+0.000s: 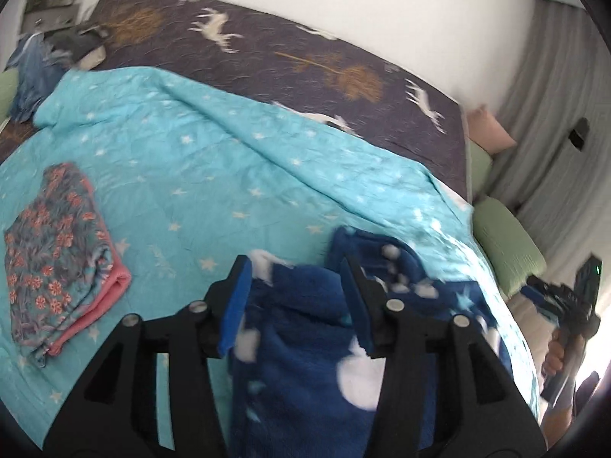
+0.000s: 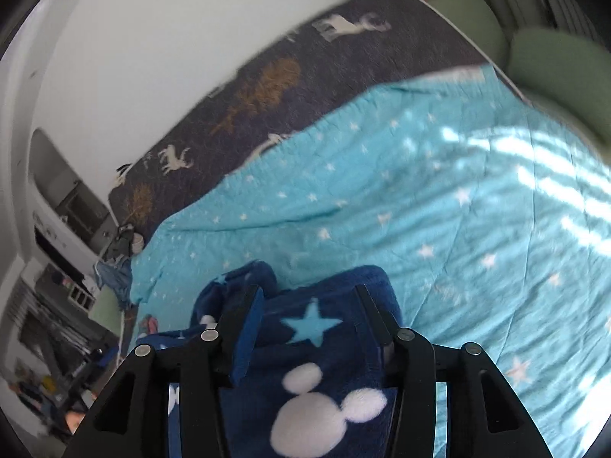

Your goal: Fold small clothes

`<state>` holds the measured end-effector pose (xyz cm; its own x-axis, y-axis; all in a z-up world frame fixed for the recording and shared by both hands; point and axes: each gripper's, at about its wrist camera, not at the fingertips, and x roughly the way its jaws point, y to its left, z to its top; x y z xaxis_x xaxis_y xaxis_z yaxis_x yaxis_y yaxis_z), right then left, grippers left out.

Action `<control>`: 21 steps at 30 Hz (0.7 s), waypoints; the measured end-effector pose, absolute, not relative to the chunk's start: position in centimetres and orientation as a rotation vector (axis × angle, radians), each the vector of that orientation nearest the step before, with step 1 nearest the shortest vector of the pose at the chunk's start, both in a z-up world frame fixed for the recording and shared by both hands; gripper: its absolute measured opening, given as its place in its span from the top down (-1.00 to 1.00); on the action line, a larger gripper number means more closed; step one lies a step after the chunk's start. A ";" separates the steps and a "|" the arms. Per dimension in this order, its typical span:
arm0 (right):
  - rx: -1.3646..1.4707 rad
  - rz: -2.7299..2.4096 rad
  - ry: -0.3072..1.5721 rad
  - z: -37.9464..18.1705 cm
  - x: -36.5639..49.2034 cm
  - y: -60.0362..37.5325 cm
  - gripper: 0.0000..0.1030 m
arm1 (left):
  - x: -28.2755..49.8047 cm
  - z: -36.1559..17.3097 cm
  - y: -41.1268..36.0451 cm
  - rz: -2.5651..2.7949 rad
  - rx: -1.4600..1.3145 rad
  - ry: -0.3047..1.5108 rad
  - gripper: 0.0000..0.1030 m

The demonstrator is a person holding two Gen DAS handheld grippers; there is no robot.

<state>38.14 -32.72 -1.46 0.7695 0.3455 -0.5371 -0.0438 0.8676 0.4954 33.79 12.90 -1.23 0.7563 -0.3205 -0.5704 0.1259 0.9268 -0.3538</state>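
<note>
A dark blue fleece garment (image 1: 301,343) with white blobs and pale stars lies bunched on the turquoise star blanket (image 1: 229,160). My left gripper (image 1: 294,267) stands open over it, the fleece filling the gap between the blue pads without being pinched. In the right wrist view the same blue garment (image 2: 317,362) lies between the spread jaws of my right gripper (image 2: 308,294), which is open as well. A folded floral garment with a pink lining (image 1: 57,252) rests on the blanket at the left. At the right edge a hand (image 1: 553,358) holds the other gripper.
The turquoise blanket (image 2: 420,191) covers a dark quilt with deer (image 1: 267,49) against a white wall. A heap of unfolded clothes (image 1: 46,61) sits at the far left corner. Green pillows (image 1: 508,252) line the bed's right side, with grey curtains behind.
</note>
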 end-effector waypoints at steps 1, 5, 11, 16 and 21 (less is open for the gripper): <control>0.435 0.244 0.682 -1.1 37.8 -31.7 0.05 | 33.5 -1.3 12.4 -0.264 -0.281 0.680 0.00; 0.291 0.299 0.748 -2.0 37.0 -27.7 0.05 | 33.2 -2.3 9.5 -0.274 -0.144 0.699 -0.01; 0.141 0.359 0.849 -4.2 39.8 -21.1 0.11 | 37.1 -3.1 4.9 -0.294 0.123 0.741 -0.01; 0.098 0.410 0.963 -6.1 43.4 -18.7 0.11 | 39.4 -5.4 2.7 -0.403 0.314 0.836 -0.02; -0.156 0.153 0.940 -9.4 47.3 -17.8 0.15 | 42.5 -9.7 2.5 -0.168 0.580 0.790 0.14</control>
